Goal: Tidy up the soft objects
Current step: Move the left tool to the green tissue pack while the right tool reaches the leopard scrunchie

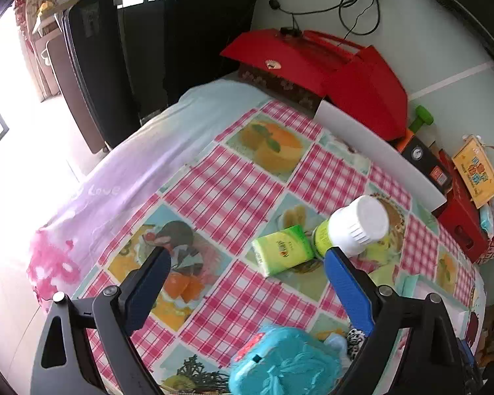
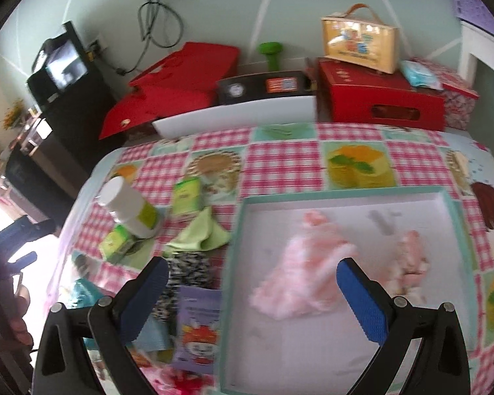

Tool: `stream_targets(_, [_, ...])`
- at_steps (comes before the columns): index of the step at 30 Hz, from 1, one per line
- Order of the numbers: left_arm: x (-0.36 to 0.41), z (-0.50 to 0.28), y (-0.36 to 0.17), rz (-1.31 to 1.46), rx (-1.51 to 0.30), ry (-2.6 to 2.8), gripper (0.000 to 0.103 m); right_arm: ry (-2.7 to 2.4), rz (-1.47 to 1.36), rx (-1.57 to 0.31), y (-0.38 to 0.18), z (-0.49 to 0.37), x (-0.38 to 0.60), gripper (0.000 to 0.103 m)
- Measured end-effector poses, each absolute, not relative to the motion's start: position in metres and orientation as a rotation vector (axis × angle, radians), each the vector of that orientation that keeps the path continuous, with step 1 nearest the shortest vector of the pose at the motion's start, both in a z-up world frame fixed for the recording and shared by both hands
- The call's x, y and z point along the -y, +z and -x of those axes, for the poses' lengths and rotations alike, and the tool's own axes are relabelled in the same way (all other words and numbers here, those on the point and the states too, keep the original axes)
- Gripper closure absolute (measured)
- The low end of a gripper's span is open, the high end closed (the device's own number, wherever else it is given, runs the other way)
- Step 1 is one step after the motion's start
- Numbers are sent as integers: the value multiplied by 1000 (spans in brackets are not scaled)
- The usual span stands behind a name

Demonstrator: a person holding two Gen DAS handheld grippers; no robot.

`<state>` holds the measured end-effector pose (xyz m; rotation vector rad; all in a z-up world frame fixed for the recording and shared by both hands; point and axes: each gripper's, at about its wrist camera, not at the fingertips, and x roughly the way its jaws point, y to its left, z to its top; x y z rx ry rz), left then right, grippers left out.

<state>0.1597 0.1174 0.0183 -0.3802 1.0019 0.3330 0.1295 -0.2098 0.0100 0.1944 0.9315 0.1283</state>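
- A pink fluffy cloth (image 2: 299, 263) lies in the shallow white box (image 2: 444, 204) at the lower right of the right wrist view, with a smaller pink bundle (image 2: 410, 263) just beside it on the right; both are blurred.
- The right gripper (image 2: 252, 296) hangs over the box's left wall, its jaws wide with nothing between the pads.
- Left of the box lie a green cloth (image 2: 201, 237), a black-and-white spotted piece (image 2: 184, 270) and a purple packet (image 2: 199, 329), crowded close together.
- Further left, a white-capped bottle (image 2: 128, 205) leans tilted, with green tissue packs (image 2: 186, 196) beside it.
- The left gripper (image 1: 247, 273) is spread wide and empty above the checked tablecloth (image 1: 233, 184); a teal fluffy thing (image 1: 286, 365) sits at the bottom edge between its arms.
- In that view the middle and upper left of the cloth are bare.
- Along the far table edge stand a white tray (image 2: 237, 115), red boxes (image 2: 378, 98) and a yellow carry-bag (image 2: 359, 41).
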Motion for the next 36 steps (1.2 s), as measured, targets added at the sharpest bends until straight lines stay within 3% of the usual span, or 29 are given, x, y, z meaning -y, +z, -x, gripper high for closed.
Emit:
stream_targets(16, [-121,-187,-10,378,-1128,244,9,297,-249,-1041,-23,-159,156,0])
stream_targets(36, [-100,-252,-66,170,-1410,53,9,337,-310,-1122,-52,-177,149,22])
